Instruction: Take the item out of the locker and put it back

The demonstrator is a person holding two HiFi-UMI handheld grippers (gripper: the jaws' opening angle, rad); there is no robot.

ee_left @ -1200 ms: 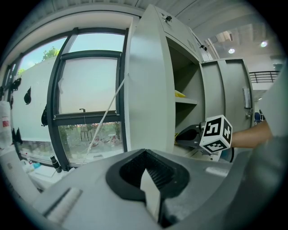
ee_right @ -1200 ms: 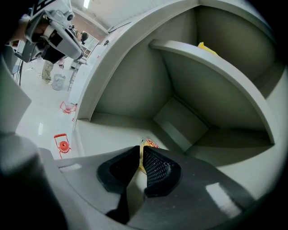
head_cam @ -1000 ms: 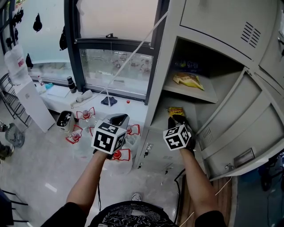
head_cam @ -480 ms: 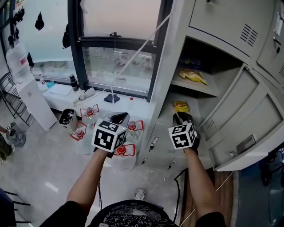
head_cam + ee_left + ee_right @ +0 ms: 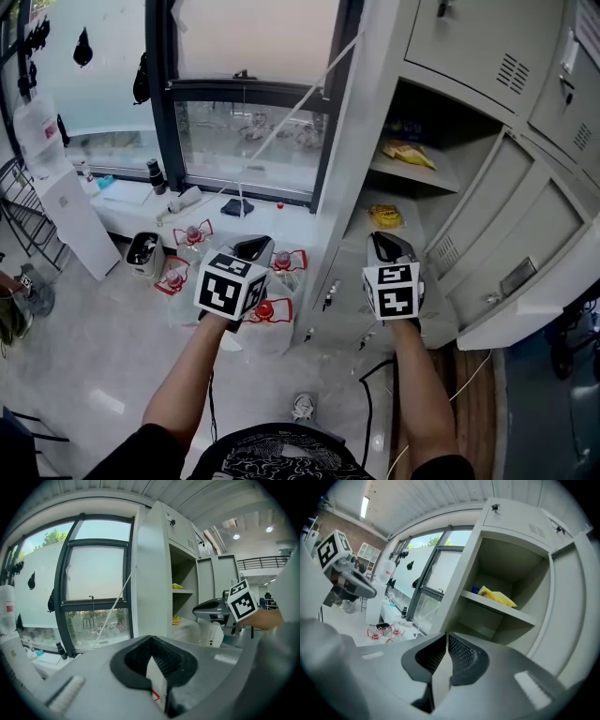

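Note:
The grey locker [image 5: 361, 141] stands open. One yellow snack bag [image 5: 385, 217] lies in its lower compartment, and a second yellow bag [image 5: 405, 153] rests on the shelf above, also seen as the yellow bag [image 5: 499, 597] in the right gripper view. My right gripper [image 5: 382, 240] hovers just in front of the lower compartment, apart from the bag. Its jaws have just been closing and now stand shut with nothing between them. My left gripper [image 5: 255, 247] hangs left of the locker over the floor, shut and empty.
Two open locker doors [image 5: 511, 244] swing out to the right. Several water jugs with red handles [image 5: 272, 309] stand on the floor below the left gripper. A small bin [image 5: 141, 253] and a low white ledge [image 5: 122, 202] sit beneath the window. A cable [image 5: 375, 375] trails across the floor.
The right gripper has drawn back and up out of the lower compartment, away from the yellow bag it was against. The left gripper drifted slightly, and the view shifted.

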